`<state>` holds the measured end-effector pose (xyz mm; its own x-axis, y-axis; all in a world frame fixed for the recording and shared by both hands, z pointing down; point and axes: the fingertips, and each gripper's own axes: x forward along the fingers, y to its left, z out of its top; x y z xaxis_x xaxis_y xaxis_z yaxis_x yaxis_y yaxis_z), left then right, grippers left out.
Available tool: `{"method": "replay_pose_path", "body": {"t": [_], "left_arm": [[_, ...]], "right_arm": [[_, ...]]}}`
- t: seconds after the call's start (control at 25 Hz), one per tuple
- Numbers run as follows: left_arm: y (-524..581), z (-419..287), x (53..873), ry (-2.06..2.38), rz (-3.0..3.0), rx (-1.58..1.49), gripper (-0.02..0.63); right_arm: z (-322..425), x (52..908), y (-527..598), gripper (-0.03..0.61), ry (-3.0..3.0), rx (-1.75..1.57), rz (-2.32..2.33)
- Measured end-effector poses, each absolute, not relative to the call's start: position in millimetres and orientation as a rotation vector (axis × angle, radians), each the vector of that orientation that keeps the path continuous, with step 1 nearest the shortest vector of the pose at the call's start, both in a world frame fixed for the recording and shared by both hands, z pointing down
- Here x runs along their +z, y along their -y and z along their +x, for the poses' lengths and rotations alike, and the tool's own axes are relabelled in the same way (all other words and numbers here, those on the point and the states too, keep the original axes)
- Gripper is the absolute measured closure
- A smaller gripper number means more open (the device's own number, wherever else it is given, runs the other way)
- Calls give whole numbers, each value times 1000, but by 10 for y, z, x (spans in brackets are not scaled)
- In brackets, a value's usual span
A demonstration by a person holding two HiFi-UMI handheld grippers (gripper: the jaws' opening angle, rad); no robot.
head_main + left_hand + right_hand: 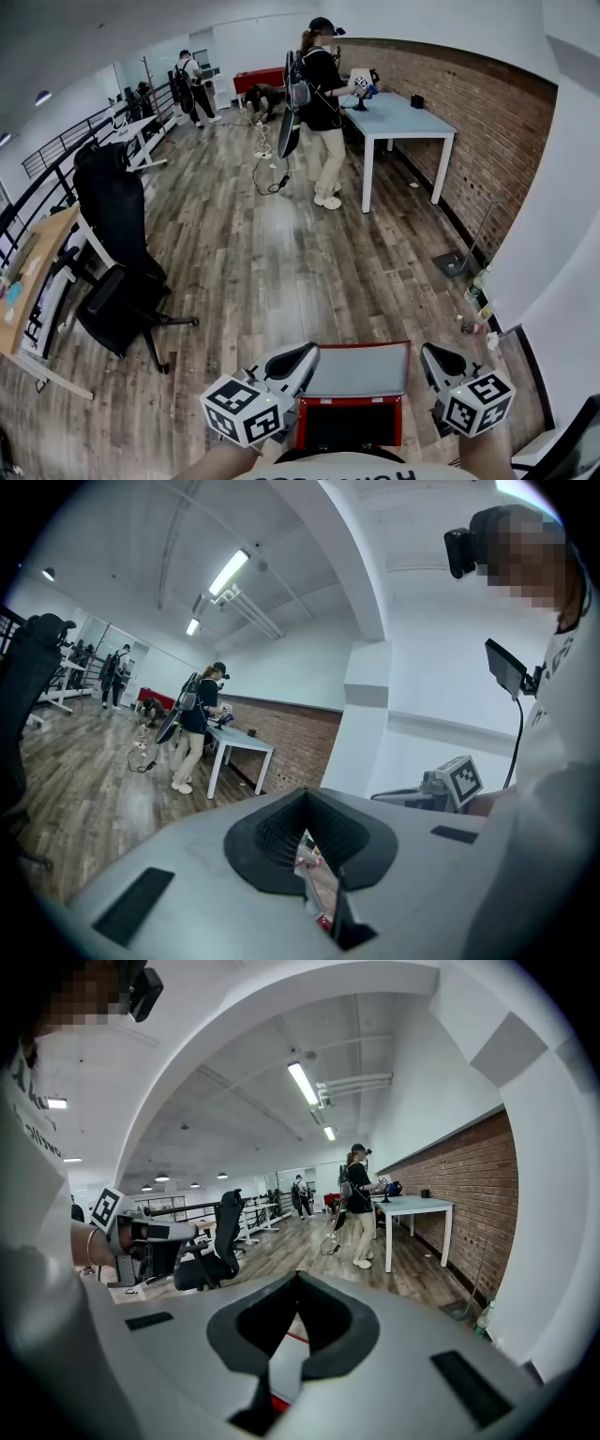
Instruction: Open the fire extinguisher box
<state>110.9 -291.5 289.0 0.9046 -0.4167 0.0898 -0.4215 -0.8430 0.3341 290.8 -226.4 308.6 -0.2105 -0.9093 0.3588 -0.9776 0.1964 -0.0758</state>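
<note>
The fire extinguisher box [349, 405] is a red cabinet with a grey top panel [361, 369], standing on the wooden floor at the bottom centre of the head view. My left gripper [305, 354] hovers at the box's left edge and my right gripper [433, 354] at its right edge; neither visibly touches it. In the left gripper view the left gripper [305, 794] has its jaws together with nothing between them. The right gripper [298, 1276] looks the same in its own view, jaws meeting and holding nothing. A sliver of the red box shows through each gripper's gap.
A black office chair [122, 309] stands to the left, next to a wooden desk [28, 281]. A person [323, 103] stands at a white table [398, 117] by the brick wall [497, 122]. A white wall [562, 234] rises close on the right, with bottles [476, 300] at its foot.
</note>
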Motion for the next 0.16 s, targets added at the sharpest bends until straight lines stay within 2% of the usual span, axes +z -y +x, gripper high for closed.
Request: {"method": "replay_pose_path", "body": {"t": [0.16], "left_arm": [[2870, 1159, 2938, 624, 2718, 18, 607]], "right_arm": [[2982, 3148, 2212, 569, 2234, 429, 1807]]}}
